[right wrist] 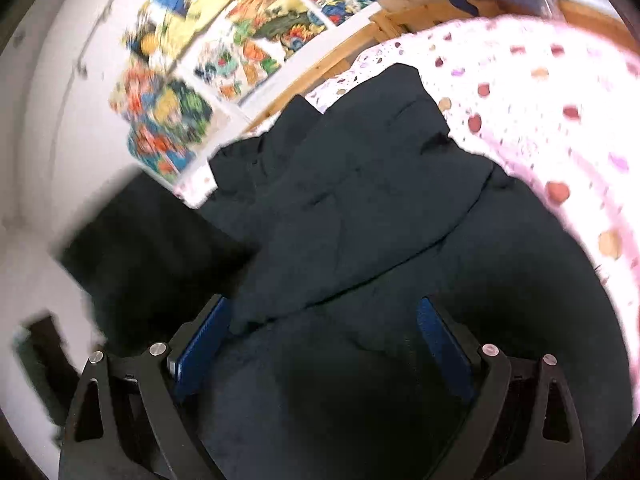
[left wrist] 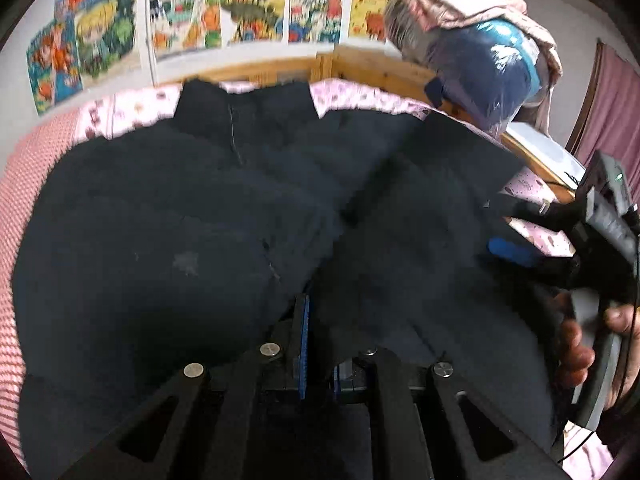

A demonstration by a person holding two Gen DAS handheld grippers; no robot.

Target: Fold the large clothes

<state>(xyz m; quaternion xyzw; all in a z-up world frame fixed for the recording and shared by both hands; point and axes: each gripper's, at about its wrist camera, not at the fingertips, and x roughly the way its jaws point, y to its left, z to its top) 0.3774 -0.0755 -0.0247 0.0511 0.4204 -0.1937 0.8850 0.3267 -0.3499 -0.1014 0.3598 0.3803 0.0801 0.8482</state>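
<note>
A large black padded jacket point(left wrist: 224, 208) lies spread on a pink patterned bed sheet point(left wrist: 132, 108), collar toward the wall. My left gripper point(left wrist: 310, 320) is shut on a fold of the jacket's near edge, with cloth pinched between the blue pads. In the right wrist view the jacket point(right wrist: 360, 200) fills the middle, one part folded over the body. My right gripper point(right wrist: 324, 332) is open, its blue pads point(right wrist: 204, 344) standing wide apart just above the cloth. It also shows at the right edge of the left wrist view point(left wrist: 516, 252), held in a hand.
A wooden bed frame point(left wrist: 360, 66) runs along the wall under colourful posters point(left wrist: 248, 8). A plastic-wrapped blue bundle point(left wrist: 488, 72) with pink cloth over it sits at the far right corner. A pink curtain point(left wrist: 616, 120) hangs at right. A red checked cloth point(left wrist: 20, 184) lies at left.
</note>
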